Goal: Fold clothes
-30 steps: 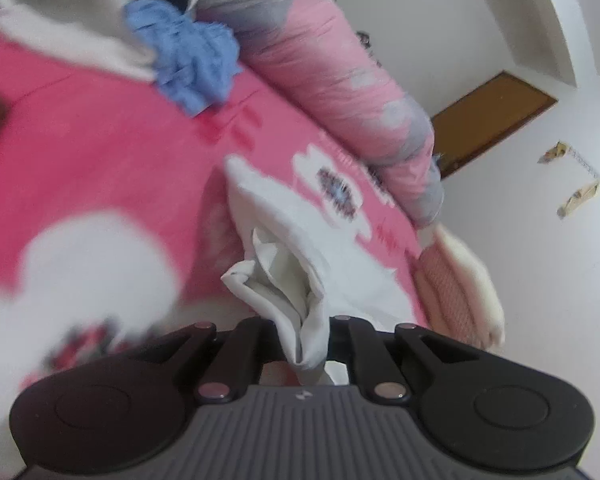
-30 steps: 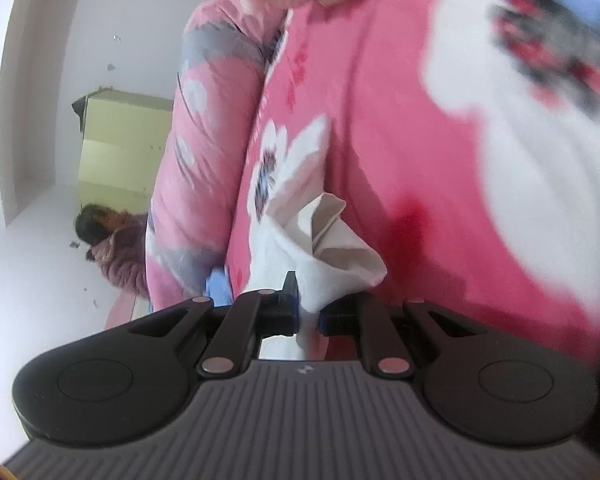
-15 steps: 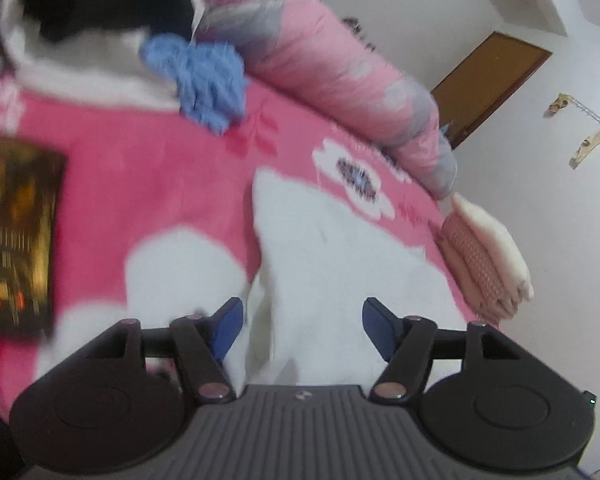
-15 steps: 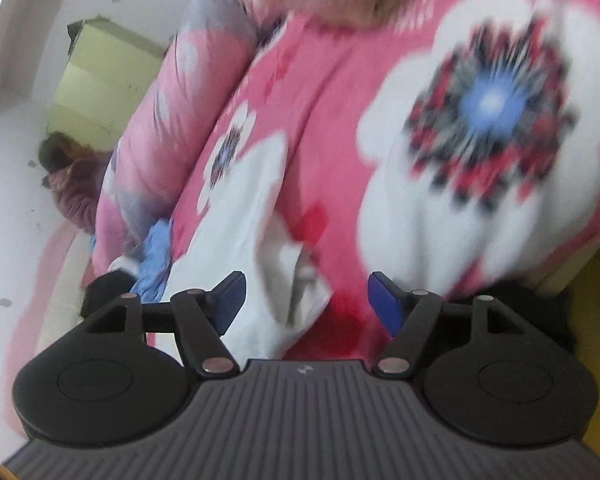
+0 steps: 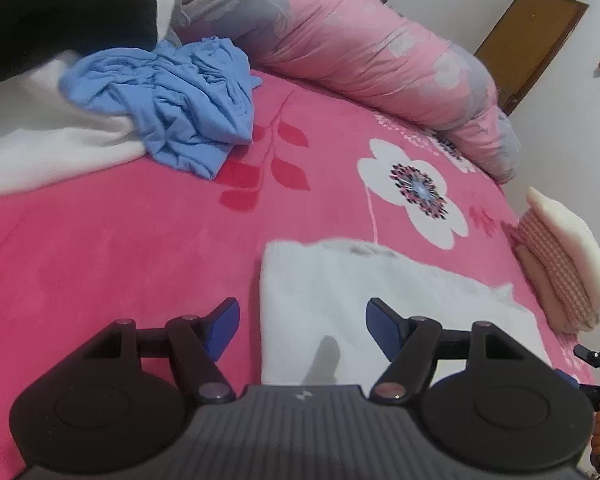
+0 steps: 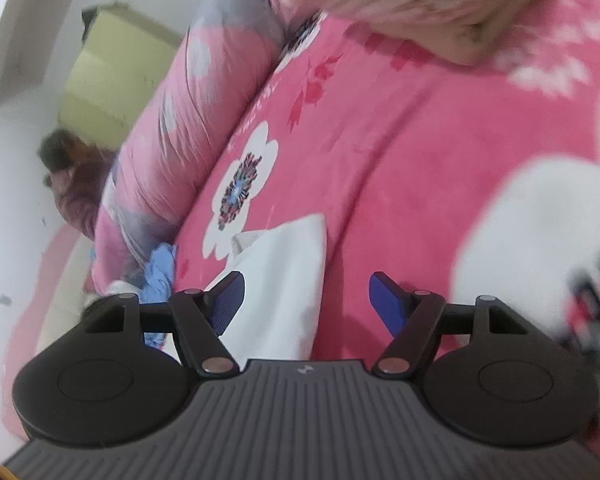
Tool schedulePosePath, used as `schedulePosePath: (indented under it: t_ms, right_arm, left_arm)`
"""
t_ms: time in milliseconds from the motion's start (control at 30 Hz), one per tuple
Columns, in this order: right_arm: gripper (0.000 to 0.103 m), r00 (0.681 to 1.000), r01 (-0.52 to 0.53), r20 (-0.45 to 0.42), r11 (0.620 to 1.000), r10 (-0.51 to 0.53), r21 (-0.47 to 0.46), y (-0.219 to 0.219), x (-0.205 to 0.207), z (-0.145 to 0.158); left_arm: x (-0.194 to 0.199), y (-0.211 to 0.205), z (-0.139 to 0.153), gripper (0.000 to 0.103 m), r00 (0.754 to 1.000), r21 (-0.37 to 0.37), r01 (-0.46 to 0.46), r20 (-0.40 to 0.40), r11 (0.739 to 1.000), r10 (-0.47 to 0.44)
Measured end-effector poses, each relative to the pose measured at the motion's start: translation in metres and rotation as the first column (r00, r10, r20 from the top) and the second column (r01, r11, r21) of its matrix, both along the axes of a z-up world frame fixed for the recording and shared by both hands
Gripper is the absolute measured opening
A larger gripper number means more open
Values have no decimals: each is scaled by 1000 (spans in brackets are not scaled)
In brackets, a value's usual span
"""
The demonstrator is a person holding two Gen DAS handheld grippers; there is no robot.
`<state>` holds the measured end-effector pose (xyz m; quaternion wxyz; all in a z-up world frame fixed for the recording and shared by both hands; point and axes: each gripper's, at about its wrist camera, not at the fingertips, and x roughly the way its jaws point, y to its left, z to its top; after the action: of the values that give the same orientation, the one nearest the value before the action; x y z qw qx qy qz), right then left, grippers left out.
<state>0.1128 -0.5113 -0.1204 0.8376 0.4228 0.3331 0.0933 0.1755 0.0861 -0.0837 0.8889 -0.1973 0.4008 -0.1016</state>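
Two grippers: both spread wide with nothing between the blue pads, left gripper [image 5: 302, 326] and right gripper [image 6: 307, 300] hanging low over the bed.
White garment [image 5: 364, 304]: smooth, flat, straight-edged rectangle on the plush pink floral blanket [image 5: 140, 240].
Blue shirt [image 5: 180, 100]: crumpled heap, well beyond the white garment.
Folded stack [image 5: 560, 264]: pink gingham and cream, just beside the white garment.
Quilt roll [image 5: 380, 48]: puffy, along the blanket's far edge.

— What do the left tongs [image 5: 302, 330] look like?
— Black linkage arms, silver pivot screws, blue fingertips [image 5: 382, 322], ribbed grey body.
— The right tongs [image 6: 306, 302]?
— Identical; small logo at twelve o'clock on the ribbing.
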Motion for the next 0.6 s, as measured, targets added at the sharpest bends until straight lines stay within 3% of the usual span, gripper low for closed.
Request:
schedulePosePath:
  t_ms: [100,267,367,500,600]
  right_arm:
    - [69,999,-37,-21,999,36,-33,0,34,-4]
    - [66,997,-73,-25,996,72,-42,-3,69,-9]
    - [51,994,-112,-18,992,111,-51,2,78,-8]
    - [14,991,-136,-19,987,135,-84,9,78,-6]
    - [6,991,-136,5,985,137,-110,14,75,-1]
  left_arm:
    - [19,-4,-7,62,1000,-7,7,-9,1000,-7]
    - [30,-11,-13,28,1000,-4,26,-2,1000,-26]
    - [27,-14,-11,18,999,5,44,22,999,-44]
    - [20,-14,-5,10,996,-4,53,66,999,-53]
    - [15,-15,0,7,993,-8,63,100,998,-62]
